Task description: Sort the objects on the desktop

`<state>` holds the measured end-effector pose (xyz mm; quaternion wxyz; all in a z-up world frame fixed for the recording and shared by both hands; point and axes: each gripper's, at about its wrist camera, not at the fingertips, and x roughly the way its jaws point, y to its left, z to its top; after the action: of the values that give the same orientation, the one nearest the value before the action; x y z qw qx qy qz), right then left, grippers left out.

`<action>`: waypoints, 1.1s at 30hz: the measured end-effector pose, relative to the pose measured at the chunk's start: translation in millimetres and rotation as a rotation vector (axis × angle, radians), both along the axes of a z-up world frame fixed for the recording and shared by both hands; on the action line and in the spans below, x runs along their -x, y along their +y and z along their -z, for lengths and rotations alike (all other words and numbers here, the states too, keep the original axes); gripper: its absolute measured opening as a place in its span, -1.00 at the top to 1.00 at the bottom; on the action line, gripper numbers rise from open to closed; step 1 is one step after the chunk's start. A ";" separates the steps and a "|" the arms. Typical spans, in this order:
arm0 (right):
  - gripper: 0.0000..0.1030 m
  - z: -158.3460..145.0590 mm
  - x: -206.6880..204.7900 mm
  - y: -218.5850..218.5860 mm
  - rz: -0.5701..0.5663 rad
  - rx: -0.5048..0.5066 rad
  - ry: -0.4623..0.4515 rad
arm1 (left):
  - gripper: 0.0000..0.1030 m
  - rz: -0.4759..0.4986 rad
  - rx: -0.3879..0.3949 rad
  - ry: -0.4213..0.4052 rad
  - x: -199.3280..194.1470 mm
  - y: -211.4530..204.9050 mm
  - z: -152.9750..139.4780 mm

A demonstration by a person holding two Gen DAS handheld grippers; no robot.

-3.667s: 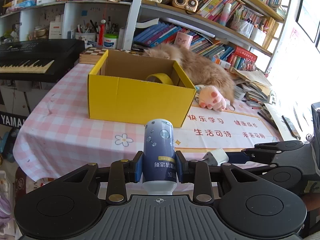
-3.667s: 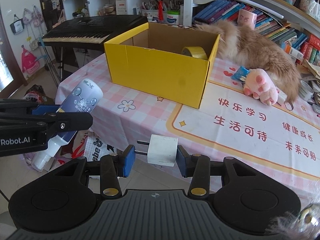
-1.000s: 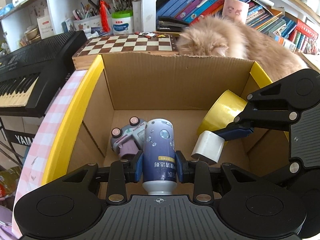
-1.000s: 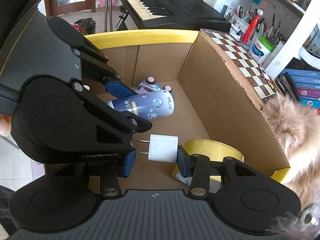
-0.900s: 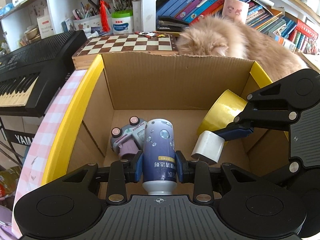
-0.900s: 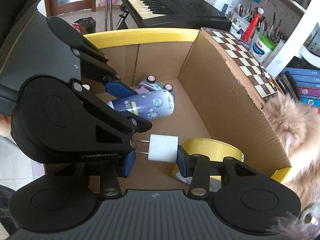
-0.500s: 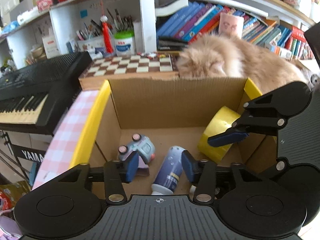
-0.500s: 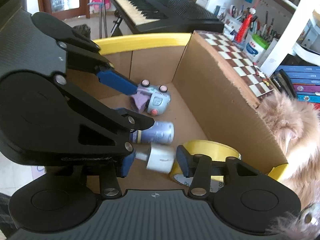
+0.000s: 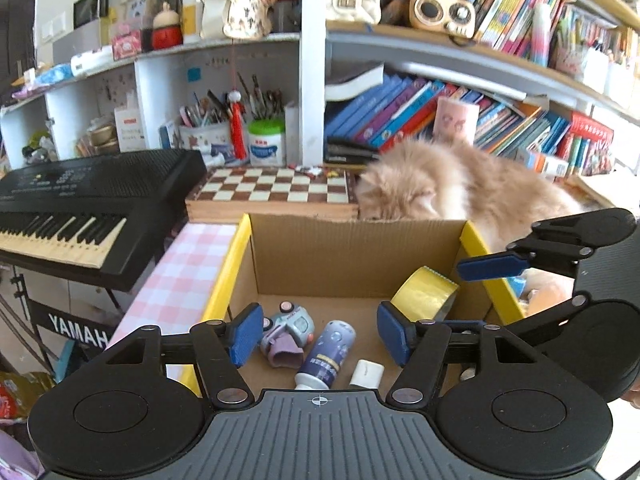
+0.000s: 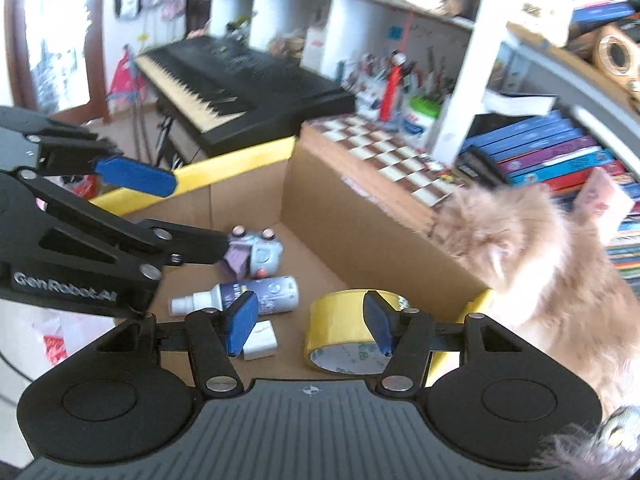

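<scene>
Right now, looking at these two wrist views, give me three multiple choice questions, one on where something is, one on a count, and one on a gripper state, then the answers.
1. Where does the spray bottle lie?
A. On the chessboard
B. On the floor of the yellow box
C. On the keyboard

2. How many things lie inside the box?
A. Two
B. Six
C. Four

3. How does the left gripper stand?
A. Open, holding nothing
B. Shut on the bottle
C. Shut on the tape roll

Answers:
1. B, the bottle lies on its side on the cardboard floor.
2. C, the bottle, the white plug, the toy car and the yellow tape roll.
3. A, its jaws have just been opening and stand apart above the bottle, pads touching nothing.
</scene>
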<state>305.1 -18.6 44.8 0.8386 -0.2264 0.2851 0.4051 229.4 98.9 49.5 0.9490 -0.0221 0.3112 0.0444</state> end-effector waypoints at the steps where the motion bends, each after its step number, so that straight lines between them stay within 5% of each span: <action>1: -0.09 -3.6 3.2 -4.9 0.014 -0.013 -0.009 | -0.32 0.003 -0.003 -0.009 4.1 -0.7 -2.3; 10: -0.10 -17.9 35.8 -34.0 0.149 -0.085 -0.066 | -0.61 0.004 0.002 -0.049 42.2 -5.6 -9.7; 33: -0.11 -2.2 174.4 -73.4 0.400 -0.136 -0.066 | -0.62 0.050 -0.005 -0.024 159.7 -15.7 2.1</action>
<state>130.7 -91.9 47.0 0.9244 -0.1215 0.2689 0.2415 69.8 83.3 47.5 0.9536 -0.0124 0.2999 0.0214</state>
